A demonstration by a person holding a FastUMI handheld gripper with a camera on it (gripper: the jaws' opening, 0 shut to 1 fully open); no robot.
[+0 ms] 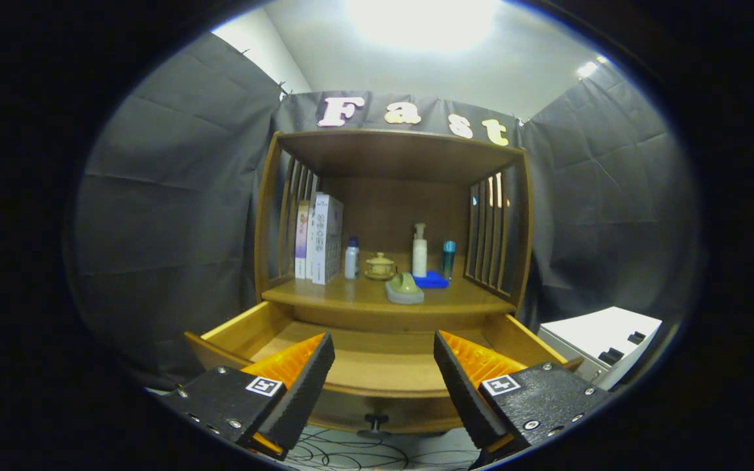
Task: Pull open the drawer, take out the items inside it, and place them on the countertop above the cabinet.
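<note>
The wooden cabinet's drawer [377, 366] is pulled out toward me, and the part of its floor that shows between and beyond the fingers is bare wood. Its small dark knob [375, 418] hangs below the front panel. My gripper [383, 373] is open, fingers spread wide over the drawer's front edge with nothing between them. On the countertop [351, 296] above the drawer lies a green and grey item [404, 288], with a flat blue object [431, 280] just behind it.
Further back on the countertop stand boxes [321, 239], a small white bottle [351, 258], a lidded ceramic pot [379, 266], a pump bottle [419, 250] and a teal bottle [448, 258]. Slatted side walls enclose the shelf. A white unit [603, 340] sits right of the drawer.
</note>
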